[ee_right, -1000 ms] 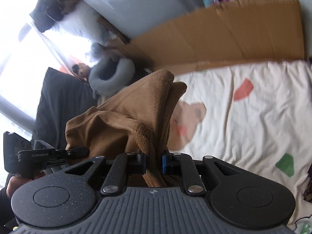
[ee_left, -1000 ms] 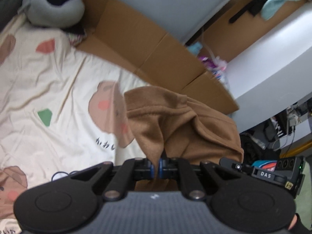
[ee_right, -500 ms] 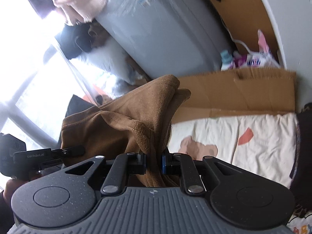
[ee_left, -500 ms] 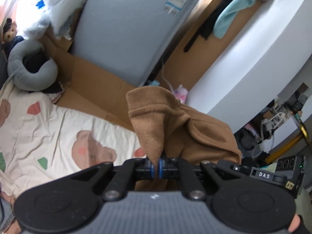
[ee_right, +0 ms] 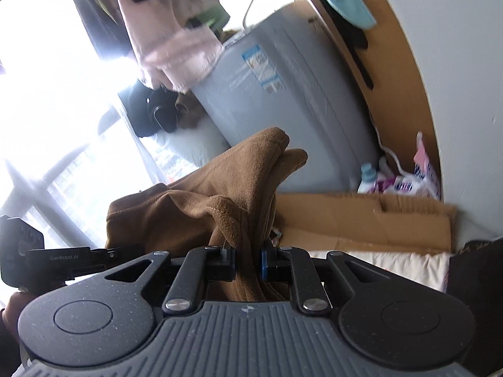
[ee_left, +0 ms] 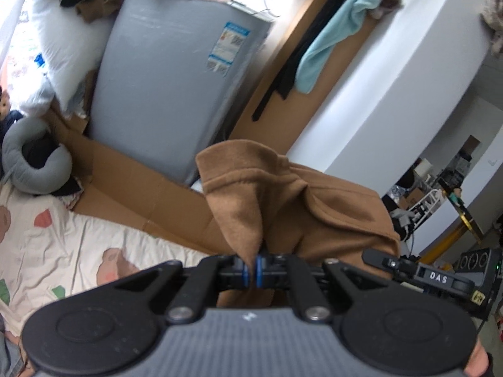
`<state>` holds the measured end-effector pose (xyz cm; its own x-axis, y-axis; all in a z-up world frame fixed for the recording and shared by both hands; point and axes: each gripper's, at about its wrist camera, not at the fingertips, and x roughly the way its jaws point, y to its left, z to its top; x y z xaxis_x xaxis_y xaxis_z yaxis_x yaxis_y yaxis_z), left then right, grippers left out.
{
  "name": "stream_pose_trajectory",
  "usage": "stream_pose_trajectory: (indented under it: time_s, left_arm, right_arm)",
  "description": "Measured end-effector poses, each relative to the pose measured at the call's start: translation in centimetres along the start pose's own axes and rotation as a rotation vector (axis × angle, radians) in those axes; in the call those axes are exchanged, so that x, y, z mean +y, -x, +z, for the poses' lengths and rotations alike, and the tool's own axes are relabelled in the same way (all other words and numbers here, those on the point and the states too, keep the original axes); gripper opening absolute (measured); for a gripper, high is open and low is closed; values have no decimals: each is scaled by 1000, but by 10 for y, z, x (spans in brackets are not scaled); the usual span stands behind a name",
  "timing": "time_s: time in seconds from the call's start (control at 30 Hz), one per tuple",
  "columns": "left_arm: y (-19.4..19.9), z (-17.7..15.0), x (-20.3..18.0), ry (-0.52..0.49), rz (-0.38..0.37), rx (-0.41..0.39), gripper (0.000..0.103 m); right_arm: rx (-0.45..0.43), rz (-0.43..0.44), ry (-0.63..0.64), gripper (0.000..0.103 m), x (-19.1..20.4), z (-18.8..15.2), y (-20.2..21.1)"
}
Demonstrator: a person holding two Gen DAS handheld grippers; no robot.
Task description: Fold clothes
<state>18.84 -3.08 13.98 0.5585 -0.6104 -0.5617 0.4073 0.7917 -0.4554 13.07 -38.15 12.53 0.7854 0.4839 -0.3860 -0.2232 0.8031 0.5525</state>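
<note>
A brown fleece garment hangs in the air between both grippers, bunched in folds. My left gripper is shut on one edge of it, the cloth rising out of the blue pads. My right gripper is shut on another edge of the same brown garment, which drapes left toward the other gripper. In the left wrist view the right gripper shows at the right edge, beyond the cloth. The garment's lower part is hidden behind the gripper bodies.
A cream bed sheet with bear prints lies below left. Flattened cardboard lines the bed's far side, against a grey appliance. A grey neck pillow sits at the left. Bottles and bags stand by the wall. Bright window at left.
Both grippers have risen and tilted upward with the garment held; the bed sheet has dropped low in both views and the appliance and wall now fill them.
</note>
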Motion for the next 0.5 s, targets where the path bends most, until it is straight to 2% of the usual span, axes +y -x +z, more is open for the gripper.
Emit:
stream_pose_trajectory:
  time_s: [0.3,0.5]
  left_arm:
    - [12,9,-52,-45,-38,-20,5]
    - [-2,-2,-73,-56,-57,0,5]
  right_arm:
    - [-62,-18,10,13,4,27,68]
    - [-78,-51,11,13,-8,22,102]
